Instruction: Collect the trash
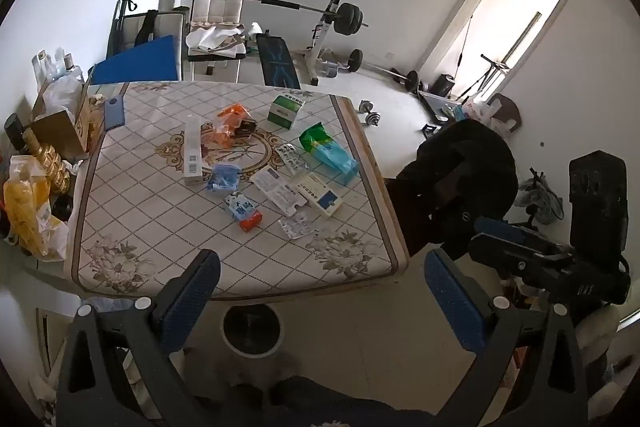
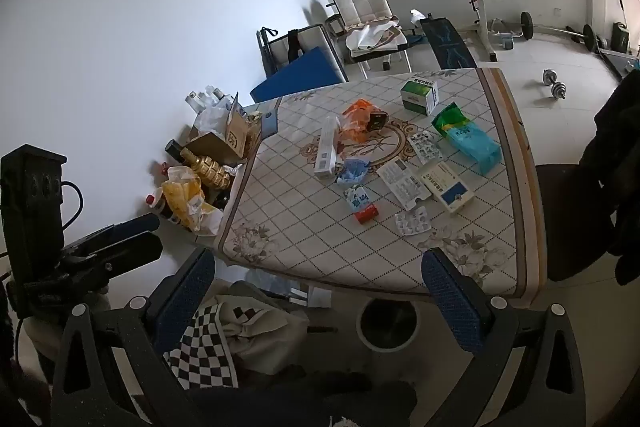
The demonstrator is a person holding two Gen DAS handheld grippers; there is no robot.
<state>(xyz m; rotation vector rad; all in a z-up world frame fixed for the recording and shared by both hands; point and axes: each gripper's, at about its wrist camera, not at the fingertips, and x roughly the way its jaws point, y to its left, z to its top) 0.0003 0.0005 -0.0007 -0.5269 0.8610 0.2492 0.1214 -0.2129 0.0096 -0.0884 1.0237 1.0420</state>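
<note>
Both claws, left and right, hang spread wide and empty above the litter-strewn surface, a bin below.

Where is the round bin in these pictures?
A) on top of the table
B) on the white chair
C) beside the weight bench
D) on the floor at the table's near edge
D: the round bin stands on the floor just below the near edge of the table, under the open left gripper.

print on the blister packs and boxes too small to read
</note>
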